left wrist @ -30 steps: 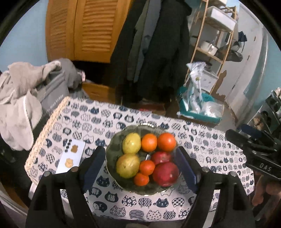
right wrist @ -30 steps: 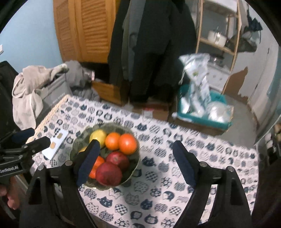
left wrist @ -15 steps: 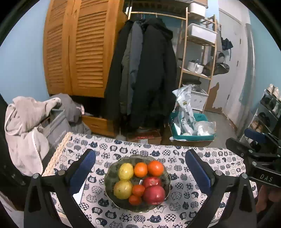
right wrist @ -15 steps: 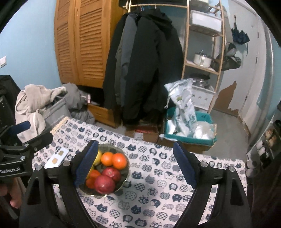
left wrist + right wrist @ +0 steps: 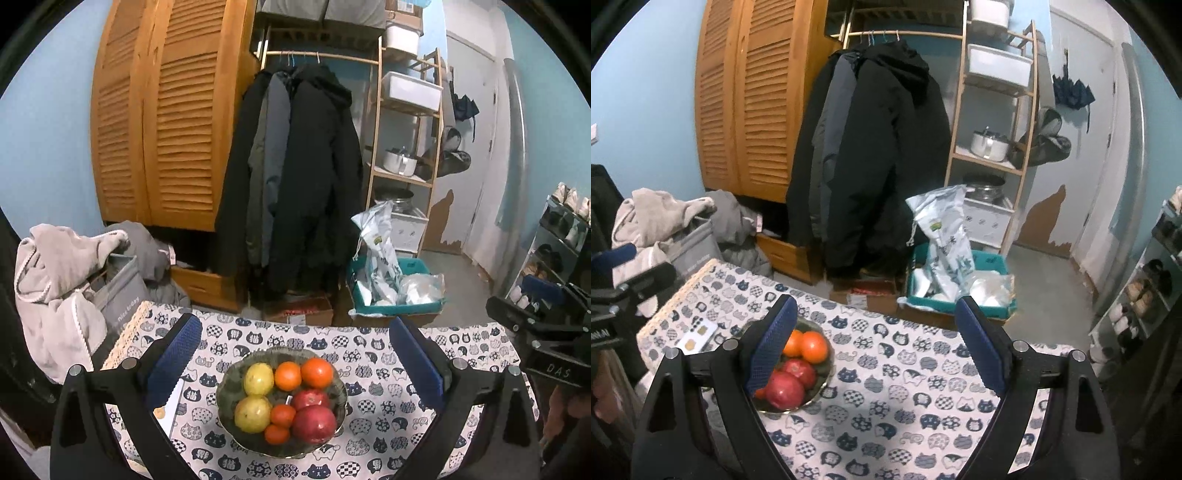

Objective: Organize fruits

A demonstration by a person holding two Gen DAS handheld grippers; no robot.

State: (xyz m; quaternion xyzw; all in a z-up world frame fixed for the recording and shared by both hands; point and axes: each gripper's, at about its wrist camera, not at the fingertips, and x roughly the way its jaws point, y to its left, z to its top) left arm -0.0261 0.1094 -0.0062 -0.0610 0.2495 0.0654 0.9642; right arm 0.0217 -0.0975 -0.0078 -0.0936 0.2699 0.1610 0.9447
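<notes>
One bowl (image 5: pixel 225 397), dark, glassy and scallop-rimmed, sits between and below the left gripper (image 5: pixel 293 362) fingers; inside it, count them: two yellow-green pears (image 5: pixel 253 413), smooth and lumpy; four oranges (image 5: pixel 317 373), round and glossy, two large at the far side, two small nearer; two red pomegranates (image 5: pixel 314 424), the near one bigger; left gripper spread wide, gripping nothing; right gripper (image 5: pixel 875 343) likewise wide apart and empty, the bowl down by its left finger; one cat-print tablecloth (image 5: pixel 886 406) under everything; one white card (image 5: pixel 698 338) left of the bowl; against a second ago, both cameras sit higher and farther back, the bowl smaller, more wardrobe (image 5: pixel 162 122) and hanging coats (image 5: pixel 295 177) showing.
</notes>
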